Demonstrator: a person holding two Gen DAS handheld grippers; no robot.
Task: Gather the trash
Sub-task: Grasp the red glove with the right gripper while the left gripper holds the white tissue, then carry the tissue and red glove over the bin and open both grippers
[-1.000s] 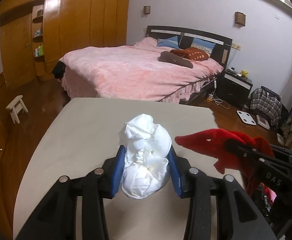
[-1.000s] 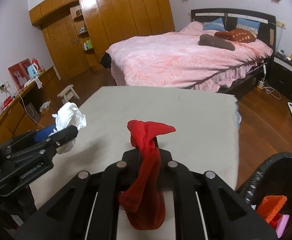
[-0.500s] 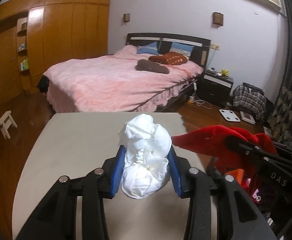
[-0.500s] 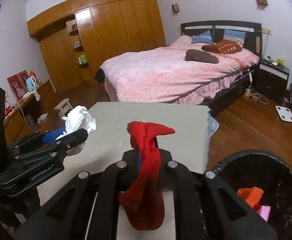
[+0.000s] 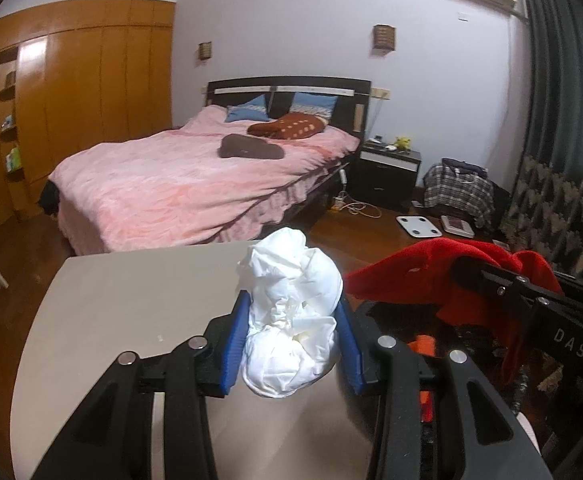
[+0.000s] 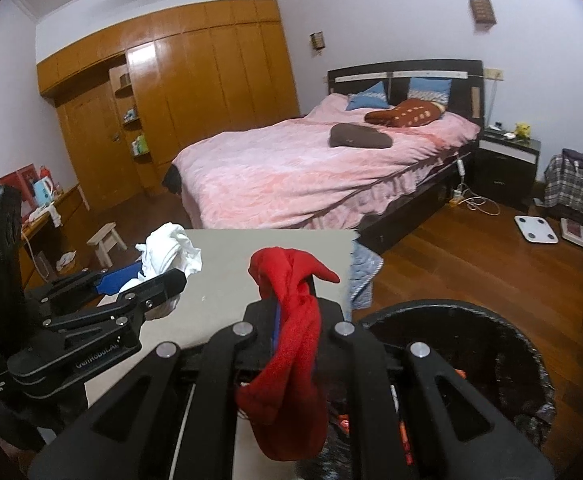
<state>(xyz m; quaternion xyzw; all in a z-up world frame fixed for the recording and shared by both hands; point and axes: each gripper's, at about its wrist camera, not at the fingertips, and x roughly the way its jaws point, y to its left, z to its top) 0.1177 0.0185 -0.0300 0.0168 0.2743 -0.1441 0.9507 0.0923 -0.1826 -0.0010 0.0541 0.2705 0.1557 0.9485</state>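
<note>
My left gripper [image 5: 291, 320] is shut on a crumpled white paper wad [image 5: 291, 312], held above the right edge of the beige table [image 5: 131, 300]. The wad also shows in the right wrist view [image 6: 169, 252]. My right gripper [image 6: 293, 296] is shut on a red cloth [image 6: 291, 344] that hangs down over the rim of the black trash bin [image 6: 491, 352]. The red cloth shows in the left wrist view [image 5: 431, 276] to the right of the wad. Orange and red scraps lie in the bin.
A pink bed [image 5: 195, 184] stands beyond the table. A black nightstand [image 5: 387, 176], a white scale [image 5: 417, 226] and a plaid bag [image 5: 457, 192] are on the wooden floor at right. A small stool [image 6: 105, 242] stands at left.
Both grippers have swung right with their loads, away from the table's middle toward the bin. The bin now fills more of the right wrist view, and the red cloth hangs over it.
</note>
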